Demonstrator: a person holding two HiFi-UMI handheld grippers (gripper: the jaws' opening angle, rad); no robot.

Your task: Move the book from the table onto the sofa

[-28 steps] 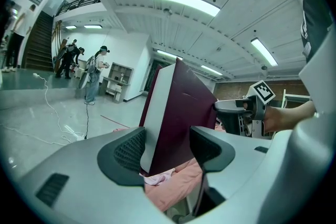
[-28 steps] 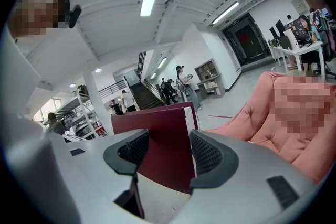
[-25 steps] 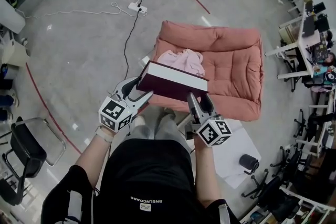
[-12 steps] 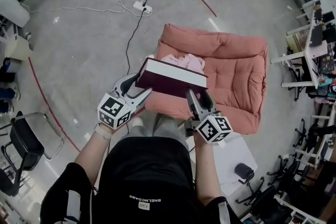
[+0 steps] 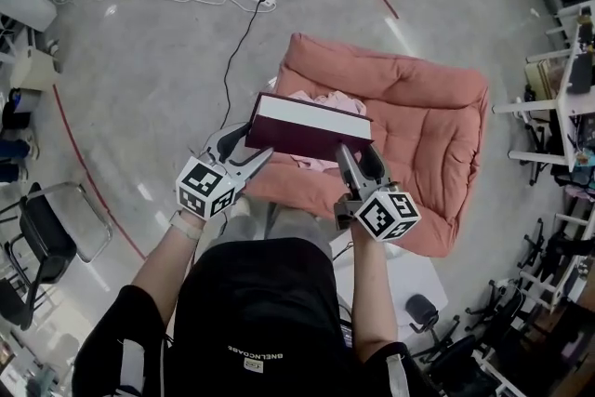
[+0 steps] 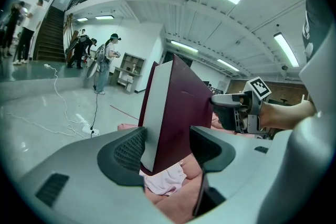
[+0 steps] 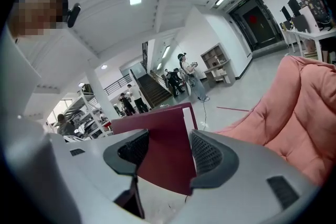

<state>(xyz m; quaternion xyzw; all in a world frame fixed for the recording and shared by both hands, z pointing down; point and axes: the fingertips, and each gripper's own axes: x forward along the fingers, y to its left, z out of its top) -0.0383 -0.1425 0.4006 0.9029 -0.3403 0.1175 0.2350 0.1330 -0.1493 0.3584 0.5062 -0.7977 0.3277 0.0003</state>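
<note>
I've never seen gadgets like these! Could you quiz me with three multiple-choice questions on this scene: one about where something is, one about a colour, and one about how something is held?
1. Where is the book?
A. Flat on the floor
B. Held in the air above the sofa
C. On a black chair

2. What colour is the sofa?
A. Salmon pink
B. Blue
C. Green

3. How is the book held?
A. By the left gripper alone
B. By both grippers, one at each end
C. By neither gripper

Answers:
1 B: the head view shows the book carried over the sofa.
2 A: its cushions are salmon pink.
3 B: the left gripper and the right gripper each clamp it.
</note>
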